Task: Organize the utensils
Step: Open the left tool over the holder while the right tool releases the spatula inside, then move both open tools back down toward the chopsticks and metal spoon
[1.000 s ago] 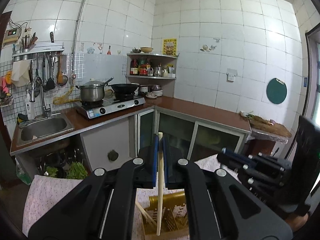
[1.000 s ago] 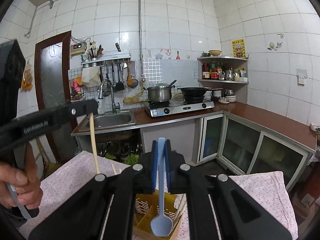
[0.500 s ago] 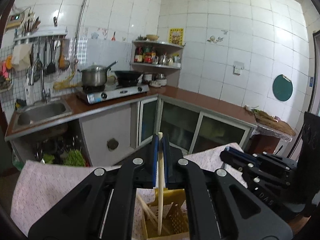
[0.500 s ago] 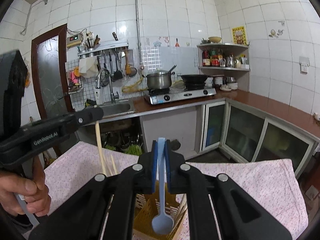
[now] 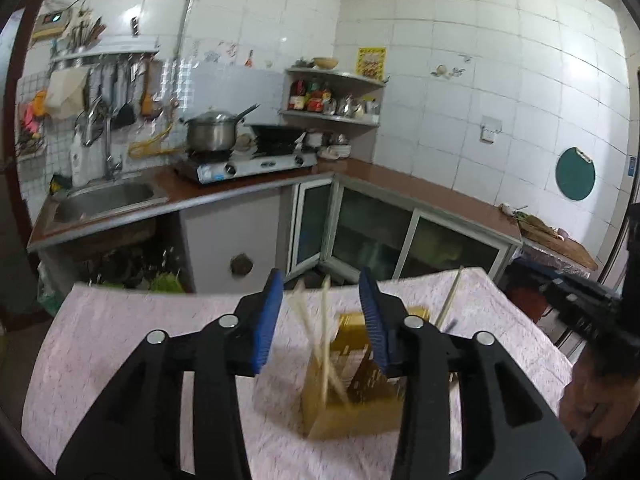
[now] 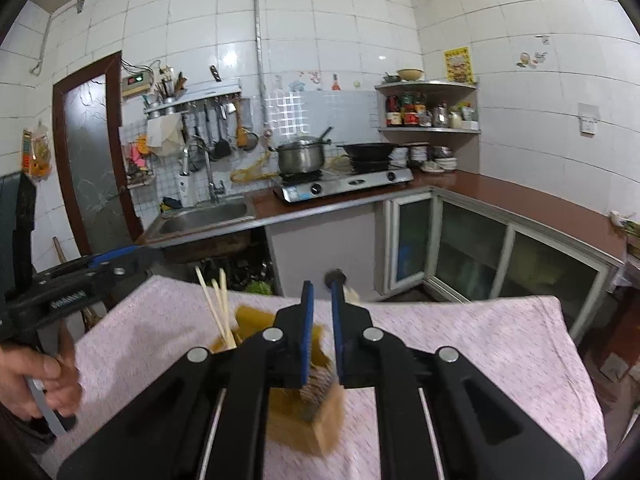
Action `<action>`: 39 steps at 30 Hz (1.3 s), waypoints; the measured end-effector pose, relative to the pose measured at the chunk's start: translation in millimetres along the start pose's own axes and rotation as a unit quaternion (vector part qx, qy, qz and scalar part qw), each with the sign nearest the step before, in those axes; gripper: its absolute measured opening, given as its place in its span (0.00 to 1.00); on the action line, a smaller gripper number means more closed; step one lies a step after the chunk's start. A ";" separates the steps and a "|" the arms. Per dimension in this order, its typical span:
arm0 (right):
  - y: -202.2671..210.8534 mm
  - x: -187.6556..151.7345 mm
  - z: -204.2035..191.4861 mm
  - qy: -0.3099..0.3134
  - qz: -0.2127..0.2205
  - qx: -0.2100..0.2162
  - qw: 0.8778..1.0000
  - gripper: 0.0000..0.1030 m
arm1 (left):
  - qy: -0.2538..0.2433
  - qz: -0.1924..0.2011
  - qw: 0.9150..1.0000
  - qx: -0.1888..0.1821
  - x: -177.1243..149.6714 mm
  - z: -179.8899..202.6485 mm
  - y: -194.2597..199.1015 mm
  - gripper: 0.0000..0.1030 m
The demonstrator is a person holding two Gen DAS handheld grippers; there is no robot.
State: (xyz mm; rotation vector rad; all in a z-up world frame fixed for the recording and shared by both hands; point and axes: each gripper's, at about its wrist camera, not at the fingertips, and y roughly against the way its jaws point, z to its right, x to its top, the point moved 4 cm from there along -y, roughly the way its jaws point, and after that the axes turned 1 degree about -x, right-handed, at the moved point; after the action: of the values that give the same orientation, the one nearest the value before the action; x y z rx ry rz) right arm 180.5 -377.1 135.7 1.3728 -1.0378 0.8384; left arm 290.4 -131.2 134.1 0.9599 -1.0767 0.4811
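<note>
Left wrist view: left gripper (image 5: 322, 312) fingers spread wide, empty, chopsticks (image 5: 325, 336) upright in the holder (image 5: 348, 416) at 6 o'clock below them. Right gripper (image 6: 319, 320) fingers are narrowly parted; nothing visibly held, holder (image 6: 308, 420) directly below.

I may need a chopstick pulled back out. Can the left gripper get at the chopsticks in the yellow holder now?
Probably yes: the left gripper is open right above the chopsticks, whose tops stand free between its fingers.

We look forward along both hand-held grippers, close above the desk (image 5: 120, 344); both views share the utensil holder (image 5: 352, 412) and kitchen corner.
</note>
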 end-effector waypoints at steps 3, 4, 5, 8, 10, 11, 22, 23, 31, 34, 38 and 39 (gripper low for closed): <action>21.0 -28.1 19.9 -0.014 -0.013 -0.013 1.000 0.40 | 0.007 -0.020 1.000 0.020 -36.8 -10.9 15.7 0.48; 28.7 -41.5 26.8 -0.018 -0.018 -0.019 0.999 0.40 | 0.005 -0.027 0.999 0.026 -49.6 -13.0 19.4 0.48; 34.0 -52.3 32.5 -0.021 -0.023 -0.025 0.999 0.40 | 0.004 -0.036 0.999 0.030 -62.4 -14.3 22.8 0.48; 51.6 -101.9 51.7 -0.040 -0.060 -0.042 0.997 0.40 | 0.020 -0.082 0.996 0.038 -121.8 -17.5 32.6 0.48; 60.5 -129.0 59.9 -0.053 -0.080 -0.048 0.994 0.40 | 0.029 -0.104 0.993 0.043 -156.0 -17.3 38.6 0.49; 65.3 -141.7 62.4 -0.056 -0.088 -0.048 0.993 0.40 | 0.034 -0.113 0.992 0.045 -169.6 -17.7 40.6 0.49; 82.1 -219.3 69.5 -0.088 -0.139 -0.047 0.985 0.40 | 0.046 -0.187 0.981 0.020 -245.8 12.3 45.5 0.49; 80.5 -222.8 69.1 -0.085 -0.144 -0.049 0.985 0.40 | 0.044 -0.190 0.981 0.020 -244.2 15.8 43.4 0.49; 67.8 -231.4 74.1 -0.075 -0.178 -0.075 0.978 0.40 | 0.016 -0.217 0.975 0.035 -244.0 33.0 14.5 0.49; 60.2 -234.3 75.3 -0.066 -0.194 -0.078 0.976 0.40 | 0.022 -0.233 0.972 0.033 -247.7 33.1 1.4 0.49; 43.4 -235.6 78.9 -0.067 -0.211 -0.075 0.972 0.40 | 0.022 -0.245 0.969 0.032 -250.9 32.1 -11.6 0.49; 40.7 -236.1 80.4 -0.071 -0.213 -0.075 0.971 0.40 | 0.019 -0.246 0.969 0.032 -250.6 32.3 -13.5 0.49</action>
State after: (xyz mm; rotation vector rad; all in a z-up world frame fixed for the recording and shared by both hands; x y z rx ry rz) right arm 52.5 -429.2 -75.9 1.4686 -0.8488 0.3408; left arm 176.2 -138.3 -91.6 1.2239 -0.7538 0.1242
